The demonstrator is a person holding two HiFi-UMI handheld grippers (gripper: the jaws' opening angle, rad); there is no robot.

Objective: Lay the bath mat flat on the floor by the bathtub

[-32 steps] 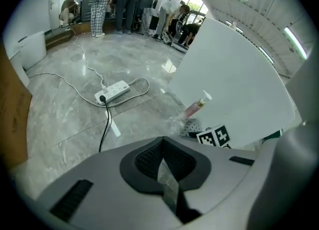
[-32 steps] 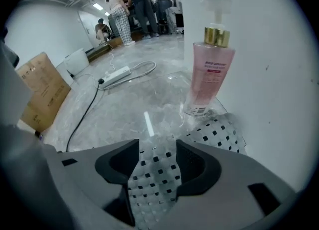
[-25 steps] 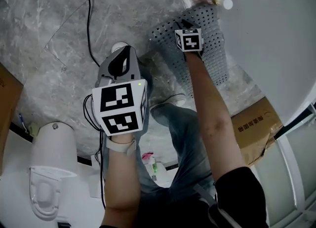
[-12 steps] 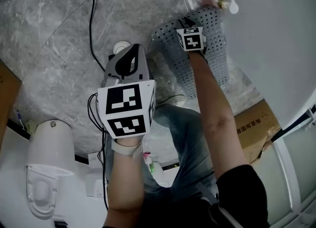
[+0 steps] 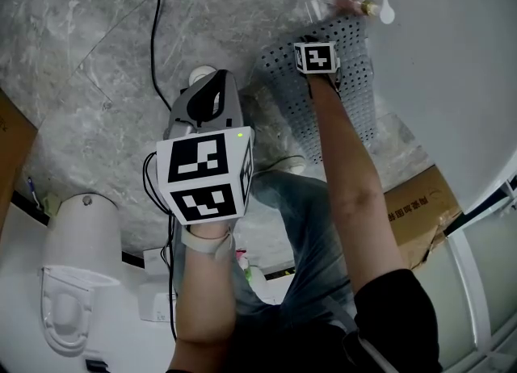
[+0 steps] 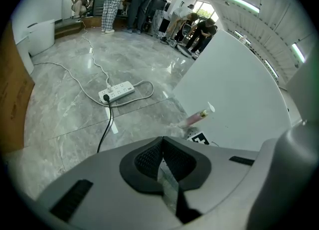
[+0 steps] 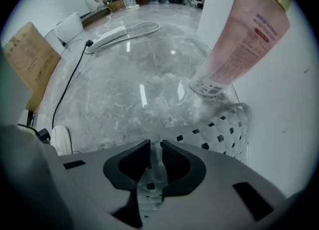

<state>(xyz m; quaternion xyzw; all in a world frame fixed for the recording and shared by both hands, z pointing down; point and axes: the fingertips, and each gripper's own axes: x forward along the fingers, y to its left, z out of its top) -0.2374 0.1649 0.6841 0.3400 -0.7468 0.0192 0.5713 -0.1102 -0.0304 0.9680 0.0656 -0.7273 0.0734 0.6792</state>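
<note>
The bath mat [image 5: 355, 101], translucent grey with rows of holes, lies on the marble floor along the white bathtub [image 5: 452, 56]. My right gripper [image 5: 317, 58] points straight down at the mat's far end, close to a pink bottle [image 5: 339, 0]. In the right gripper view its jaws [image 7: 155, 147] have just been closing and pinch a raised fold of the mat [image 7: 219, 129]. My left gripper [image 5: 212, 79] hovers over bare floor left of the mat, shut, with nothing seen held [image 6: 162, 142].
The pink bottle [image 7: 239, 45] lies against the tub wall [image 7: 294, 99]. A power strip [image 6: 115, 91] with a black cable [image 5: 149, 32] runs across the floor. A toilet [image 5: 77, 274] stands at lower left, a cardboard box [image 5: 420, 210] at right. People stand far off.
The right gripper has shifted slightly toward the bottle end of the mat. The left gripper has kept its place.
</note>
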